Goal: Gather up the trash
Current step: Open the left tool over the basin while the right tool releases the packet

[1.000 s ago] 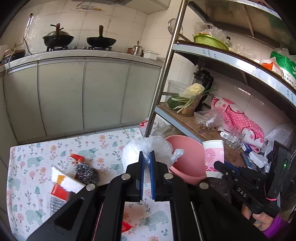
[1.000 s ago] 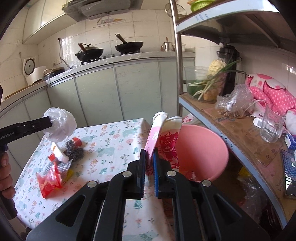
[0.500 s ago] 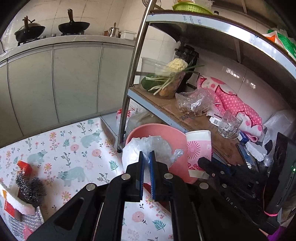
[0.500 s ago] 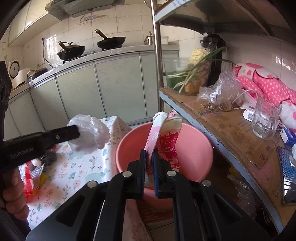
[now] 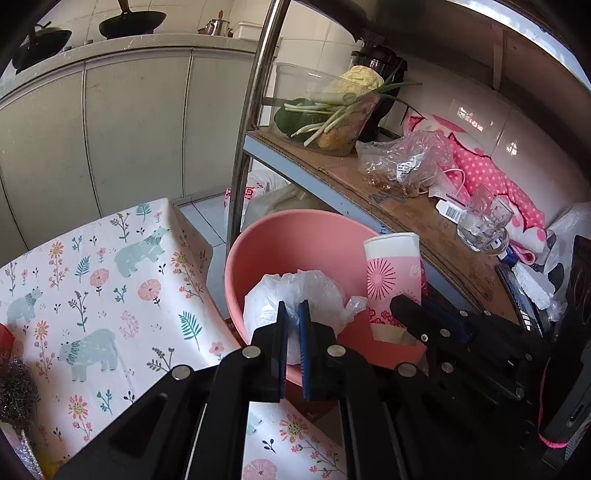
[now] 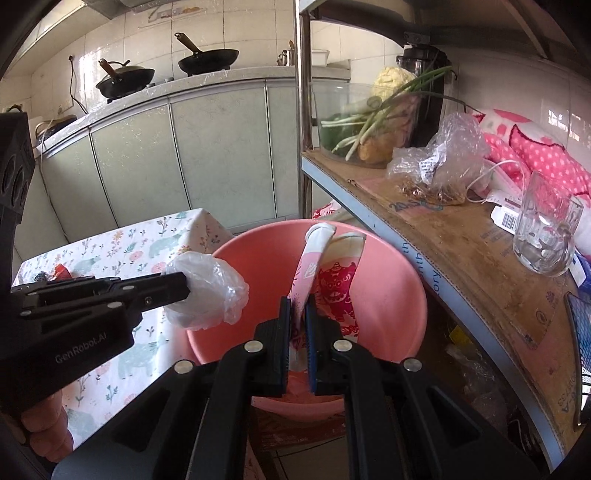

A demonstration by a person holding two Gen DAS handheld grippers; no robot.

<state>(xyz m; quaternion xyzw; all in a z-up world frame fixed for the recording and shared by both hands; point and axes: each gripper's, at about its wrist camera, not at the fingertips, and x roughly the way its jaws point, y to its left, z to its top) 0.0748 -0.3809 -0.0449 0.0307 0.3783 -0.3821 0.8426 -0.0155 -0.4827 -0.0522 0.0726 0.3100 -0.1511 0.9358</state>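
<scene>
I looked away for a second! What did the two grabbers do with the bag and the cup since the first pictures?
Both swung away from the flowery table toward the pink bucket. The left gripper carried the crumpled plastic bag to the bucket's rim, and the right gripper brought the squashed paper cup over its opening. Nothing was let go: both stay clamped on their trash. The bucket itself stayed put.

White-tiled wall (image 6: 236,33) behind; pale cabinets (image 6: 218,147) under a stone counter (image 6: 207,79) bearing two black woks (image 6: 208,61). Metal shelf (image 5: 388,206) on the right, lined with cardboard, holding a tub of greens (image 5: 332,110), a glass mug (image 6: 543,236) and pink spotted cloth (image 5: 487,173). Floral tabletop (image 5: 92,280) on the left. Bright daylight throughout.
</scene>
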